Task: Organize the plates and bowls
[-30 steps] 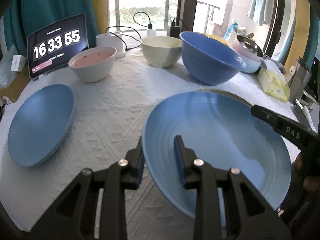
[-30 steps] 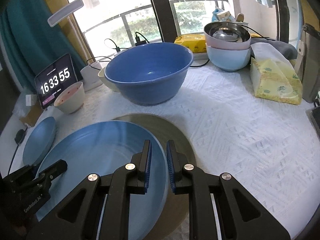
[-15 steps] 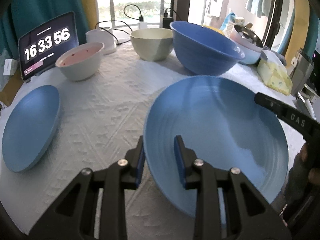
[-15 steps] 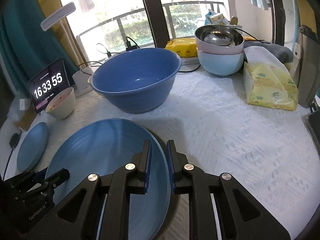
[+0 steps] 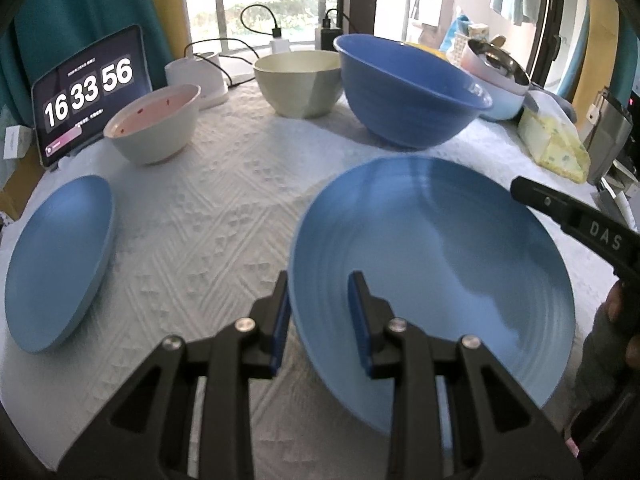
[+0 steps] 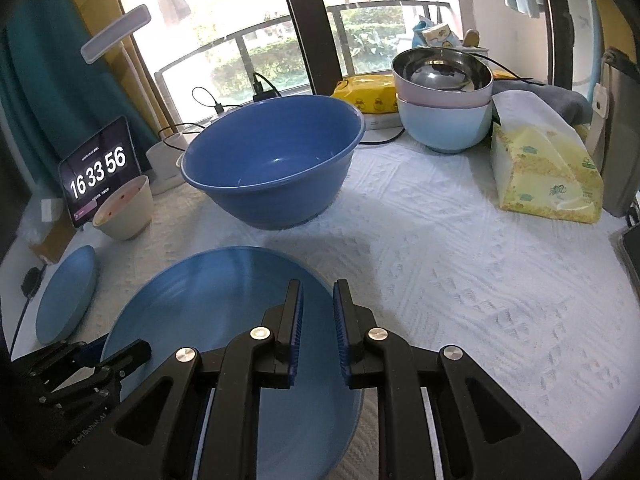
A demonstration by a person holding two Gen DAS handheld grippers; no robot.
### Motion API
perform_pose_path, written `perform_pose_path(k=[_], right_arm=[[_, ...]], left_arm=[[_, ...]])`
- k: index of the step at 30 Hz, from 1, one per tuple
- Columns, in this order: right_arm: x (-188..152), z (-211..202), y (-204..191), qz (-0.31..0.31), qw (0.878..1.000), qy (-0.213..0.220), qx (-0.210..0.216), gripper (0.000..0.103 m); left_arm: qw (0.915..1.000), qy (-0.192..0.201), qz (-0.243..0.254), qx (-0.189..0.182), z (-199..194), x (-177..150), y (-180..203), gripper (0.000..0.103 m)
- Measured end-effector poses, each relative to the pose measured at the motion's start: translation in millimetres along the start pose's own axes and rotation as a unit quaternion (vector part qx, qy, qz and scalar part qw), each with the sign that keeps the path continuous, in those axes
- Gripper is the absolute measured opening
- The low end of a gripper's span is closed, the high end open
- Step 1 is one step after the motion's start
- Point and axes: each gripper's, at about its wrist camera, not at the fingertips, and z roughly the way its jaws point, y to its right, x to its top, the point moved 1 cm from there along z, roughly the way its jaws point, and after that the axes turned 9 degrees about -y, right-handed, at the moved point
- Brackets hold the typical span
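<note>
Both grippers clamping large blue plate, white textured tablecloth, sunlit window

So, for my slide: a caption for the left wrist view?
Both grippers hold a big blue plate by opposite rims, bowls behind.

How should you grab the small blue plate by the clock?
Grip the small blue plate by its thin raised rim, one finger above and one beneath. It lies flat on the tablecloth, so there is no other hold. Probably come from the open near side, away from the pink bowl.
</note>
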Motion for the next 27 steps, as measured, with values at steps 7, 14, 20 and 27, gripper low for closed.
perform_pose_path(k=[7, 14, 20, 27], right_arm=[[-2, -5, -1, -0.001, 1.000, 0.001, -0.002, 0.017], [-5, -10, -8, -0.007, 1.000, 0.001, -0.001, 0.017], [-7, -15, -17, -0.014, 1.000, 0.001, -0.002, 0.017], [-9, -20, -26, -0.021, 1.000, 0.002, -0.004, 0.017]], left_arm=[[1.0000, 0.004, -0.006, -0.004, -5, -2, -3, 0.030], [0.9998, 0.010, -0.014, -0.007, -11, -7, -10, 0.030], [0.9996, 0.018, -0.019, -0.011, -17, -11, -15, 0.030], [0.9992, 0.027, -0.027, -0.014, -23, -15, -21, 0.030]])
